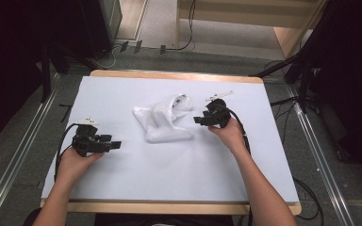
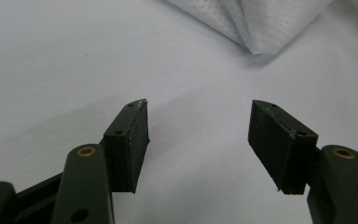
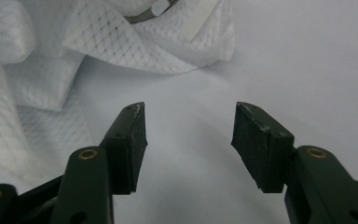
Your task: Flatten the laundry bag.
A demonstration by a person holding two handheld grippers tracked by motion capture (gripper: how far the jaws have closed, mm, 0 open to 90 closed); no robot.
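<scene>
Lying just beyond right hand-held gripper (image 1: 199, 120): white garment (image 1: 162, 123)

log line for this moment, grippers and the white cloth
left gripper: open, empty | right gripper: open, empty, beside cloth | white mesh garment: crumpled mid-table, untouched | table: white cover

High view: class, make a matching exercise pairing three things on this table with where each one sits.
Things:
1. left gripper
2. right gripper
3. white mesh garment

Places:
A. crumpled at the table's middle
B. just right of the cloth, fingers open towards it
C. left part of the table, apart from the cloth

Pairs: 1-C, 2-B, 3-A
</scene>
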